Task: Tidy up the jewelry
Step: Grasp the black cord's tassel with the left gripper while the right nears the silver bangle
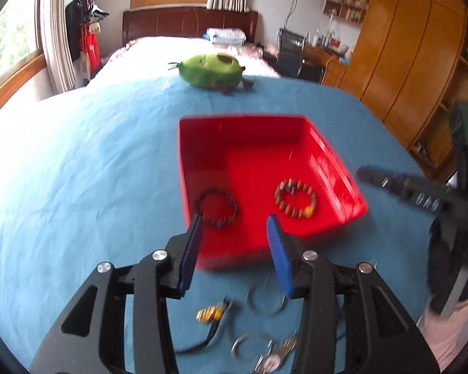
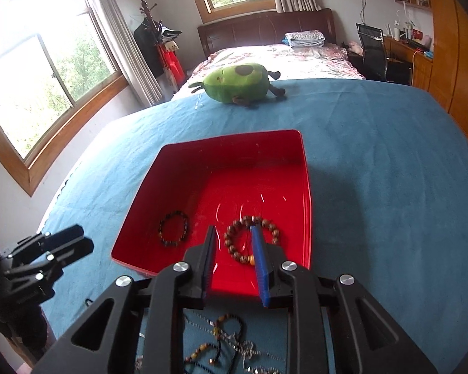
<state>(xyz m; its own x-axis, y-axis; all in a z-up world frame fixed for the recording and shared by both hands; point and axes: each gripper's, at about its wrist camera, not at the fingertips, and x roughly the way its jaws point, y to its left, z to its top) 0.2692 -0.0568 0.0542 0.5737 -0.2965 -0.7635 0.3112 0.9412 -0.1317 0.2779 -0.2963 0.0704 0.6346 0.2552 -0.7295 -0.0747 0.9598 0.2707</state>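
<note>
A red tray [image 1: 327, 162] [image 2: 305, 187] sits on the blue cloth. In it lie a dark bead bracelet [image 1: 217, 208] [image 2: 174, 229] on the left and a brown wooden bead bracelet [image 1: 295, 198] [image 2: 238, 243] on the right. My left gripper [image 1: 235, 227] is open and empty above the tray's near left corner. My right gripper [image 2: 234, 233] is open and empty, just over the brown bracelet at the tray's near edge. Loose jewelry lies on the cloth before the tray: silver rings [image 1: 262, 299], a gold bead on a cord [image 1: 210, 313], and beaded necklaces [image 2: 224, 336].
A green plush toy [image 1: 210, 70] [image 2: 238, 82] lies at the far edge of the blue cloth [image 1: 78, 171] [image 2: 390, 187]. The right gripper shows at the right of the left wrist view [image 1: 402, 187]; the left gripper shows at the left of the right wrist view [image 2: 62, 249].
</note>
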